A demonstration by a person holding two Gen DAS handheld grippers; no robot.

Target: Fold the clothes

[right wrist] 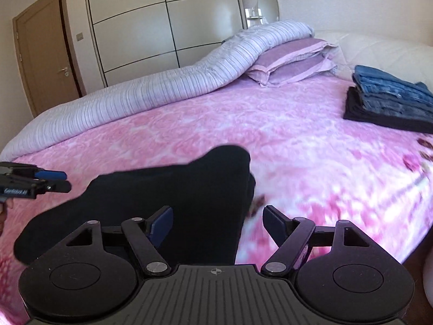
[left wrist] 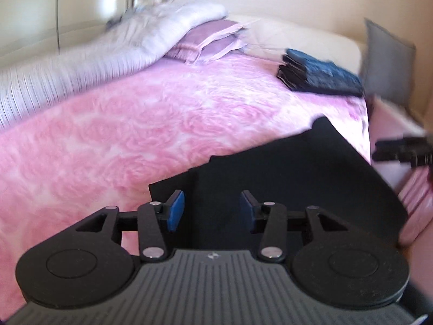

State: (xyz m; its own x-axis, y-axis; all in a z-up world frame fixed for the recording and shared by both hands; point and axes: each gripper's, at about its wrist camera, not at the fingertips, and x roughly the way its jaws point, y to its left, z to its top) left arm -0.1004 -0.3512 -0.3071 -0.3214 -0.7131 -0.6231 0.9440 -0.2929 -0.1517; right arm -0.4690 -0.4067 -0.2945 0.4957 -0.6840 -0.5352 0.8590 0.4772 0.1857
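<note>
You are working over a bed covered by a pink blanket [right wrist: 189, 124], and a black garment [right wrist: 167, 195] is lying folded at its near edge, right under both of your tools.

Going left to right in the right wrist view: a brown door [right wrist: 40, 54] is standing at the far left, then a white wardrobe [right wrist: 162, 27], then a striped duvet [right wrist: 151, 92] is running along the far side of the bed. Your left gripper [right wrist: 58, 181] is poking in from the left edge, just beside the black garment; in its own view [left wrist: 212, 211] its jaws are standing partly apart with nothing pinched between the blue pads, the black cloth lying beneath them.

Your right gripper [right wrist: 217, 223] is sitting with its jaws spread wide, gripping nothing; its left pad is over the garment and its right pad over the blanket.

Further right, two lilac pillows [right wrist: 292, 59] are lying stacked by the headboard, and a pile of folded jeans [right wrist: 389, 100] is resting on the blanket, well apart from the black garment.
</note>
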